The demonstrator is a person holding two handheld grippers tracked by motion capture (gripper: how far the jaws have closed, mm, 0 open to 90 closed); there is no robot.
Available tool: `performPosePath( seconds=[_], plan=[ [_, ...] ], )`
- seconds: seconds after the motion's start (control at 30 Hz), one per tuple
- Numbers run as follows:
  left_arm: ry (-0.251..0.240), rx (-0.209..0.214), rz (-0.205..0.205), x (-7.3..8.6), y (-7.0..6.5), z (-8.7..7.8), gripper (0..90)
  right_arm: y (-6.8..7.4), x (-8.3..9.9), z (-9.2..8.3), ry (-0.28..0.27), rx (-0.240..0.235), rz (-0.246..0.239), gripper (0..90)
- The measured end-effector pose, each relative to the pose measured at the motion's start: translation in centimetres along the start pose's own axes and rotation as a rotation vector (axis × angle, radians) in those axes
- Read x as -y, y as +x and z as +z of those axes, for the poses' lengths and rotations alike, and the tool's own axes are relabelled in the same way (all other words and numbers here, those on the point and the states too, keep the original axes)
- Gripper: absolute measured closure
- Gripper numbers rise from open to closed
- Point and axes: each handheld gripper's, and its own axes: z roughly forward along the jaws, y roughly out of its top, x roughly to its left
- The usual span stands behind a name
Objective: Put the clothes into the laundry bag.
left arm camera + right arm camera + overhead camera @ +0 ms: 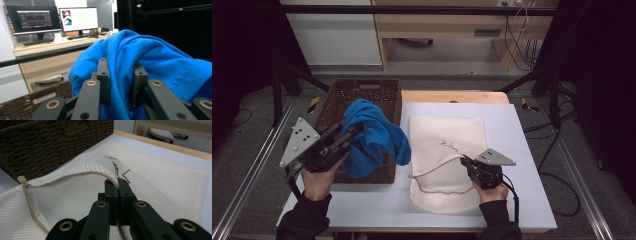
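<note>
A blue cloth [374, 135] hangs bunched above the brown wicker basket [362, 92], and my left gripper [354, 131] is shut on it. In the left gripper view the blue cloth [150, 62] fills the gap between the two black fingers [103, 75]. A cream mesh laundry bag [447, 160] lies flat on the white table top [522, 165]. My right gripper [464, 160] is shut on the zipper edge of the mesh bag [160, 177] and lifts it a little, so the mouth gapes toward the basket [50, 142].
The basket stands at the table's left side, right beside the bag. A wooden edge [454, 96] runs along the table's far side, with a metal rail [247, 175] at the left. Desks and monitors [57, 20] stand beyond.
</note>
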Motion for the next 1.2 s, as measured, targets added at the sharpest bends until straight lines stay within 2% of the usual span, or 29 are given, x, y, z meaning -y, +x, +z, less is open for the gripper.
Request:
performPosePath(
  seconds=[0.3, 0.47, 0.8, 0.93, 1.2],
  plan=[
    [0.005, 0.102, 0.021, 0.8, -3.5, 0.2, 73.0, 0.0, 0.0, 0.0, 0.0, -0.003, -0.006, 88.0],
    [0.005, 0.136, 0.043, 1.2, -5.0, 0.7, 73.0, 0.0, 0.0, 0.0, -0.001, -0.003, -0.006, 88.0],
    [0.056, 0.219, 0.039, 2.7, -7.6, 2.5, 72.9, 0.0, 0.0, 0.1, -0.002, -0.005, -0.008, 88.0],
    [0.086, 0.255, 0.025, 3.4, -8.8, 3.6, 72.9, -0.1, 0.0, 0.0, -0.006, -0.004, 0.002, 88.0],
    [0.16, 0.324, 0.054, 5.5, -11.7, 5.3, 72.9, -0.2, -0.1, -0.1, -0.011, -0.006, 0.006, 88.0]
  ],
)
